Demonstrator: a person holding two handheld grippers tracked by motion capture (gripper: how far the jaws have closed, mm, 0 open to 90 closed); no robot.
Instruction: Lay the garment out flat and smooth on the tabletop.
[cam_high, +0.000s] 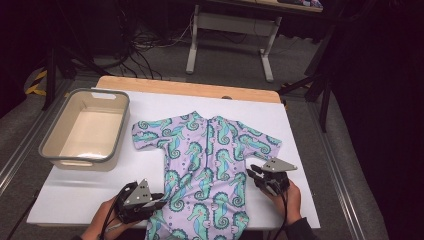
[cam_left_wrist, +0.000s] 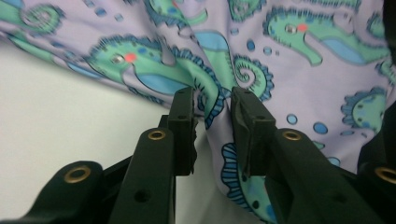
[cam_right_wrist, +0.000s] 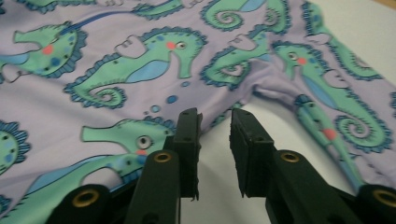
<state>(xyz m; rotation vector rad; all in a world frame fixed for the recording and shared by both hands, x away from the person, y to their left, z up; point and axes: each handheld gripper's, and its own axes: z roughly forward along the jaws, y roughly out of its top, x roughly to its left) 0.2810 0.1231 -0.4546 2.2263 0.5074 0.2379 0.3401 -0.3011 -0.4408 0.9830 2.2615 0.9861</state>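
**A:** The suit (cam_high: 207, 165) is being laid flat on the white mat (cam_high: 300, 165), neck end pointing away from both tongs, leg end hanging toward the person's edge. Where are the tongs being held?

**B:** One at each side of it. The left tongs (cam_high: 159, 198) are being held at the suit's left edge, low down by the leg; the right tongs (cam_high: 254, 175) are being held at its right edge, around the waist.

**A:** Is anything being gripped?

**B:** In the left gripper view, a raised fold of the edge is being kept between the jaws of the left tongs (cam_left_wrist: 212, 105). A narrow gap is being left between them, and whether the pads are actually being pressed on the cloth can't be told. In the right gripper view, the right tongs (cam_right_wrist: 215, 116) are being held a little apart too, with the suit's edge just touched at the jaw tips and bare mat being shown in the gap. Nothing is being clamped there.

**A:** And the tub?

**B:** The tub (cam_high: 85, 127) is being left well off from the left tongs, up and to their outer side, on the mat's corner, apart from the suit's sleeve.
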